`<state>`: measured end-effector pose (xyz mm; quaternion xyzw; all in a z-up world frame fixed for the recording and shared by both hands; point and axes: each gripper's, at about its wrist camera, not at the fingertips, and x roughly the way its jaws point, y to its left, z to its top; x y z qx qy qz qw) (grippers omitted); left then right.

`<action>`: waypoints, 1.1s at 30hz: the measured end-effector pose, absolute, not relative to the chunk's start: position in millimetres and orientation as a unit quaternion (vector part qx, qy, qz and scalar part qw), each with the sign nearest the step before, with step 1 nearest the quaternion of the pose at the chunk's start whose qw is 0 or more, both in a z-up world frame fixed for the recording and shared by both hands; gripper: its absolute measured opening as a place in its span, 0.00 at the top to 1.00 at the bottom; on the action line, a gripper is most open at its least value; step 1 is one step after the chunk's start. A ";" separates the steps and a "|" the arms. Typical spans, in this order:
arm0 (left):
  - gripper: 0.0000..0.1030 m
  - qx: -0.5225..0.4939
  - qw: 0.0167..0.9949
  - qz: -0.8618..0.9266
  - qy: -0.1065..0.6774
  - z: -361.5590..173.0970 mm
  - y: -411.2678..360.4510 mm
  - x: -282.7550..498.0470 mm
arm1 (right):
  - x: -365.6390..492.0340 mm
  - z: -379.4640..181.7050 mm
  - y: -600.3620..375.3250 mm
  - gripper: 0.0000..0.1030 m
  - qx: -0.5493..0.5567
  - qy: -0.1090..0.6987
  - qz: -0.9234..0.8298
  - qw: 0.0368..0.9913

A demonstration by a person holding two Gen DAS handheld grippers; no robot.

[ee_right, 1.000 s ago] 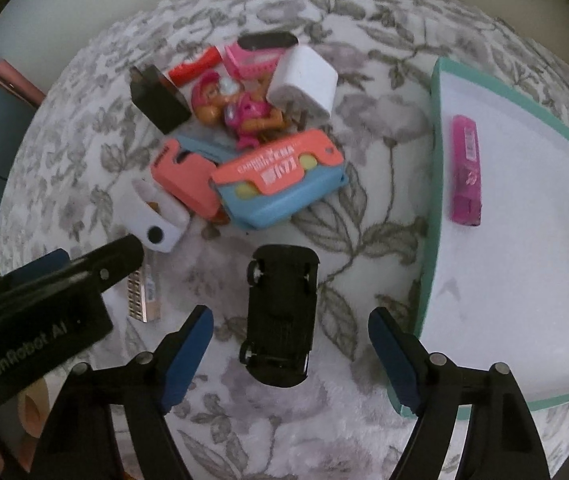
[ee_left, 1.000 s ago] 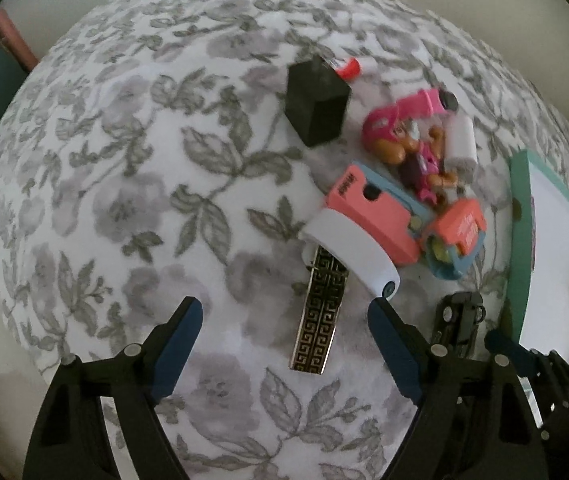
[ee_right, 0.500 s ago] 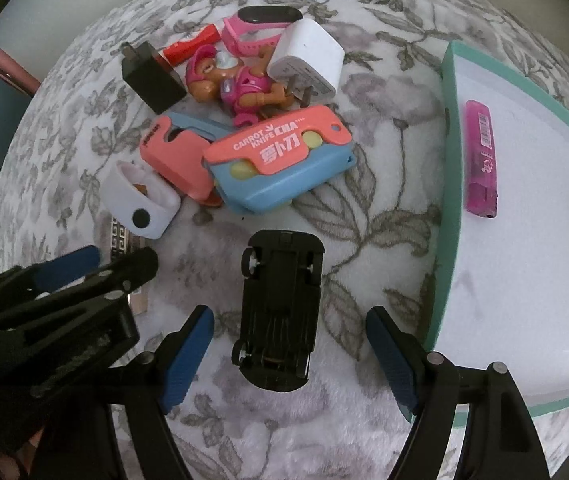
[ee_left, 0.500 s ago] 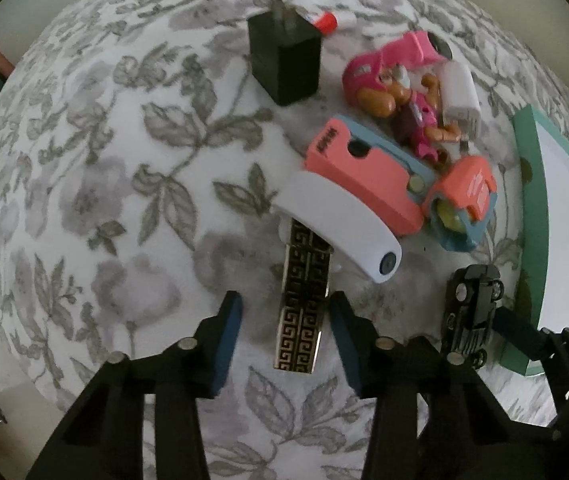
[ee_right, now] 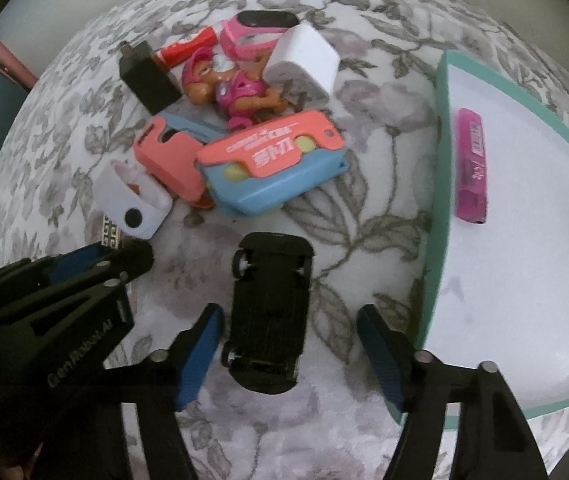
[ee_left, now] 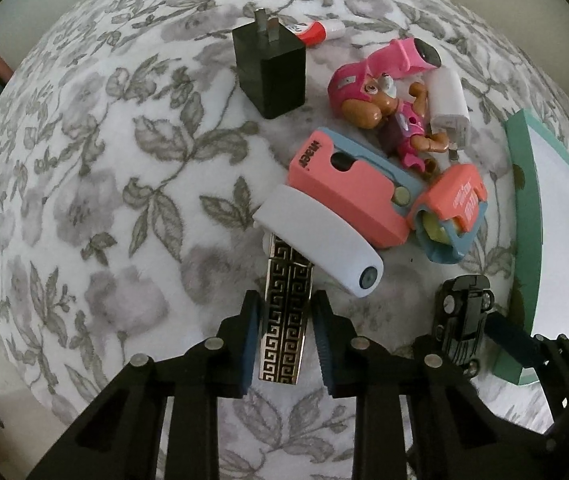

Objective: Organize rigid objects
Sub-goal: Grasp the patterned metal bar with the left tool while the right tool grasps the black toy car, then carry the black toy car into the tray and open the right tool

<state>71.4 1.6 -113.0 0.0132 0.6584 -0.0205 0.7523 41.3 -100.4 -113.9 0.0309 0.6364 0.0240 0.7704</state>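
My left gripper [ee_left: 284,328] is shut on a flat black-and-gold patterned bar [ee_left: 286,316] that lies on the floral cloth, its far end under a white curved case [ee_left: 320,240]. My right gripper [ee_right: 290,340] is open around a black toy car [ee_right: 270,312] lying upside down; the left finger is close to the car, the right finger stands apart from it. The car also shows in the left wrist view [ee_left: 462,320]. A teal-rimmed white tray [ee_right: 440,184] on the right holds a magenta lighter [ee_right: 472,164].
A pile lies beyond: coral-and-blue cutter boxes [ee_right: 272,164], a pink toy figure [ee_right: 232,88], a white charger [ee_right: 304,60], a black charger [ee_left: 270,72], a pink band [ee_right: 256,32] and a red tube [ee_right: 184,48]. The left gripper body [ee_right: 44,320] sits at my right gripper's left.
My left gripper moved forward and closed from wide open onto the patterned bar. My right gripper moved forward around the black car and its jaws narrowed a little.
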 end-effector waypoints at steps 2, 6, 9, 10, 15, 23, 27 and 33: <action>0.78 0.008 0.753 -0.024 0.658 -106.9 7.6 71.4 | 42.0 -112.6 -103.3 0.41 0.034 0.635 0.018 0.772; 0.79 0.006 0.757 -0.039 0.652 -103.0 6.8 70.9 | 42.0 -110.2 -107.1 0.53 0.035 0.633 0.014 0.773; 0.79 0.010 0.759 -0.036 0.651 -100.5 4.2 70.1 | 44.7 -108.3 -112.6 0.58 0.044 0.632 0.018 0.773; 0.79 0.010 0.759 -0.032 0.650 -100.3 5.3 70.9 | 44.5 -107.0 -114.0 0.62 0.046 0.632 0.020 0.774; 0.79 0.010 0.766 -0.018 0.642 -93.6 12.4 69.8 | 42.3 -99.3 -120.8 0.64 0.054 0.628 0.022 0.776; 0.79 0.018 0.777 0.005 0.630 -80.0 14.5 68.6 | 40.4 -87.6 -132.1 0.64 0.066 0.617 0.018 0.784; 0.80 0.014 0.783 0.014 0.621 -70.4 26.3 66.4 | 39.9 -80.1 -138.5 0.64 0.074 0.608 0.016 0.790; 0.80 0.017 0.798 0.033 0.601 -52.0 35.0 65.2 | 35.5 -69.0 -142.4 0.64 0.078 0.594 0.013 0.801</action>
